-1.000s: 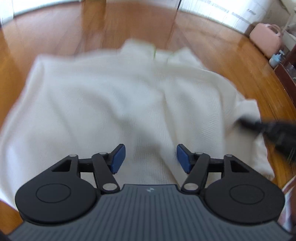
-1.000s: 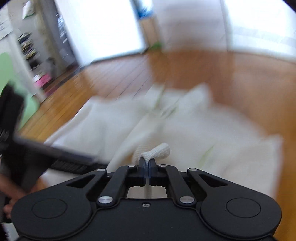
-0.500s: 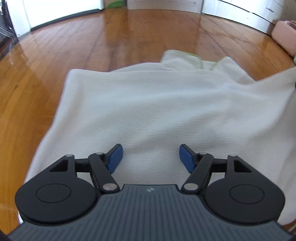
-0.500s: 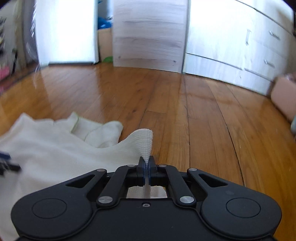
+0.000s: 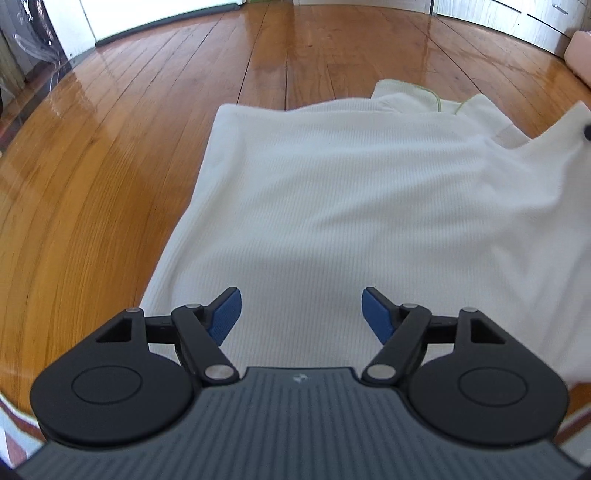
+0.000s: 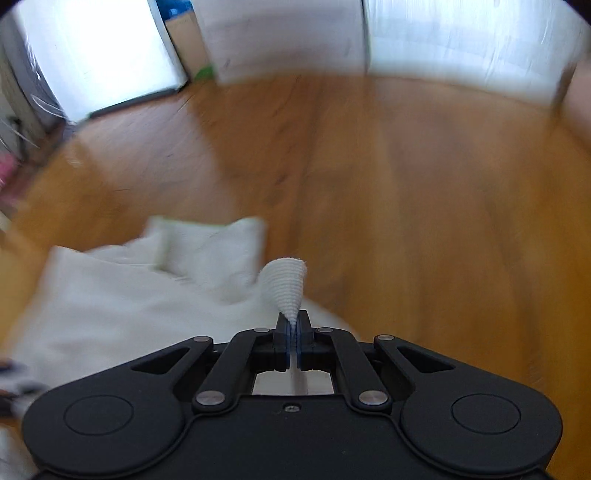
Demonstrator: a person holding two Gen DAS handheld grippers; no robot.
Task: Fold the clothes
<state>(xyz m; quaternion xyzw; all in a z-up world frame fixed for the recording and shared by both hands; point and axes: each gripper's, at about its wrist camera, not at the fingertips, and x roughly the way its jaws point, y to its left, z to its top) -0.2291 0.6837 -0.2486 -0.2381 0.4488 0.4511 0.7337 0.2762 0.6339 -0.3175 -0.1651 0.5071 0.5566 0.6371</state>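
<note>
A white ribbed garment [image 5: 351, 206] with pale green trim at its far end lies spread on the wooden floor. My left gripper [image 5: 301, 312] hovers over its near part, open, with only flat cloth below the blue pads [image 5: 225, 314]. In the right wrist view my right gripper [image 6: 293, 326] is shut on a pinched corner of the white garment [image 6: 286, 286], which sticks up from the jaws. The rest of that cloth trails down to the left. At the right edge of the left wrist view that corner is lifted, with a dark tip of the right gripper [image 5: 587, 132] on it.
Glossy wooden floor [image 5: 110, 184] surrounds the garment. White drawers [image 5: 517, 18] stand at the far right, a pink object [image 5: 581, 55] beside them, and a bright doorway [image 6: 96, 55] lies at the far left. The right wrist view is blurred.
My left gripper has slid left across the garment, so its left edge and more floor show, and its jaws stand wider. The right gripper has swung with the pinched corner, pulling the cloth rightward.
</note>
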